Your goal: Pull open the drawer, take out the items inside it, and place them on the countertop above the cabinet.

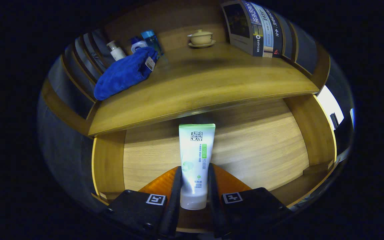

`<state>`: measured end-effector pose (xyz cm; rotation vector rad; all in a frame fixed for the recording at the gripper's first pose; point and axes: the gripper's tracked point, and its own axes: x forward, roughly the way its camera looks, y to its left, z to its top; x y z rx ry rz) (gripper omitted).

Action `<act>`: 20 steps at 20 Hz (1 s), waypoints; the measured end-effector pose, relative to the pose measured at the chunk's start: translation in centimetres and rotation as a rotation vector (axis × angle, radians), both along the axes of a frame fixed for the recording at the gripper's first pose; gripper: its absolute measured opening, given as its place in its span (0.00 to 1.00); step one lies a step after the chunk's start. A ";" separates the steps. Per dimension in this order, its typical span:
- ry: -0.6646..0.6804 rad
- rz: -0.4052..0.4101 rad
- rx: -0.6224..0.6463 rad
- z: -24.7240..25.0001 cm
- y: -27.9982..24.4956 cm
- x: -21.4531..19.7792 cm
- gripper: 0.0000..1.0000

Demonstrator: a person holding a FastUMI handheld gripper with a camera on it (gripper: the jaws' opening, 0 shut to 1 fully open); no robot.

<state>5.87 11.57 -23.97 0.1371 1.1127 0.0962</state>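
The bench point(212, 80), the wooden top of the cabinet, spans the upper half of the frame and is where the drawer's contents are meant to end up; its middle stretch lies bare, so there is room to set something down without disturbing what stands there. Below it, across the lower half, the drawer point(262, 146) stands pulled out, its pale wooden floor exposed from the left wall to the right wall, which is what lets the gripper reach in from above and in front.

At the upper right a row of books point(255, 28) leans at the back of the bench. At the upper left a blue cloth point(123, 73) lies bundled, with a few small bottles point(135, 45) just behind it. A lidded cup on a saucer point(201, 38) sits at the top centre, well back from the front edge.

At lower centre the tube point(197, 156), white with a green end, lies lengthwise on or just above the drawer floor, cap toward the camera. The gripper point(194, 186) is narrowed onto it, one dark finger pressing each long side near the cap end. Holding it along its length keeps the soft body from buckling and leaves the flat green end free, so it appears ready to be lifted out.
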 end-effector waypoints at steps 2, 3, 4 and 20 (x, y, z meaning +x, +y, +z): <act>-0.023 0.003 0.013 1.2 -0.3 -0.6 0.48; -0.036 0.004 0.015 1.8 -0.5 -0.7 0.48; -0.051 0.005 0.017 2.3 -0.7 -0.8 0.48; -0.247 -0.017 -0.020 10.3 -0.4 8.3 0.48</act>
